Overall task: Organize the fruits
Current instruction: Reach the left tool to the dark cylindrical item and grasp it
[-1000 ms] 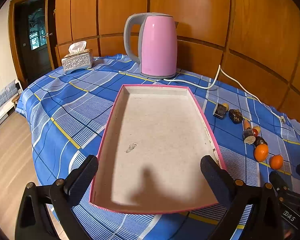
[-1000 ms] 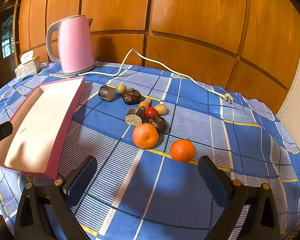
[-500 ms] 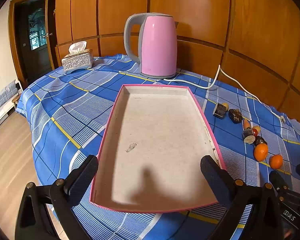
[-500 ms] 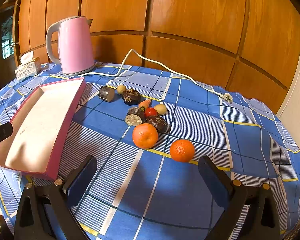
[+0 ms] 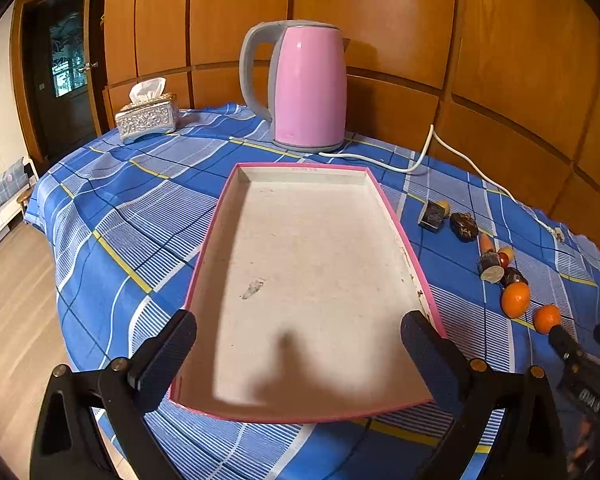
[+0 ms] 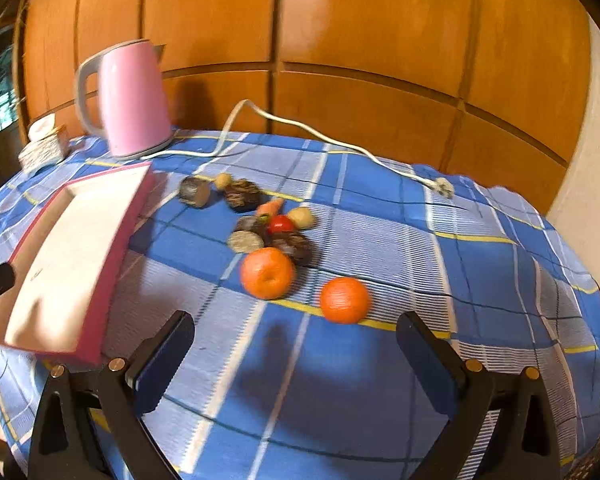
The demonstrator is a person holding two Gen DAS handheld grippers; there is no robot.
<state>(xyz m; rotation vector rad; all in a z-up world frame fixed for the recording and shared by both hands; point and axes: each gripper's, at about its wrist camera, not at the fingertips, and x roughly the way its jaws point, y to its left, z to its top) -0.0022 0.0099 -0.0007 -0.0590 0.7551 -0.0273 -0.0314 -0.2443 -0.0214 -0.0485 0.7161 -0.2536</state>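
The left gripper [image 5: 298, 344] hangs over the near end of the tray [image 5: 392, 210], fingers [image 5: 168, 354] spread wide, nothing between them. The tray, pink-rimmed with a bare pale floor, fills the centre of the left view. The right gripper [image 6: 296, 346] is likewise released, its fingers [image 6: 428, 356] splayed above the blue checked cloth [image 6: 480, 280] on the bench. Just beyond them lie two oranges [image 6: 267, 273], the other [image 6: 344, 300] to its right; behind sits a cluster of small dark and coloured fruits [image 6: 268, 228], right of the tray. A pink kettle [image 5: 308, 88] stands at upper centre of the left view, a tissue box [image 5: 147, 119] at upper left.
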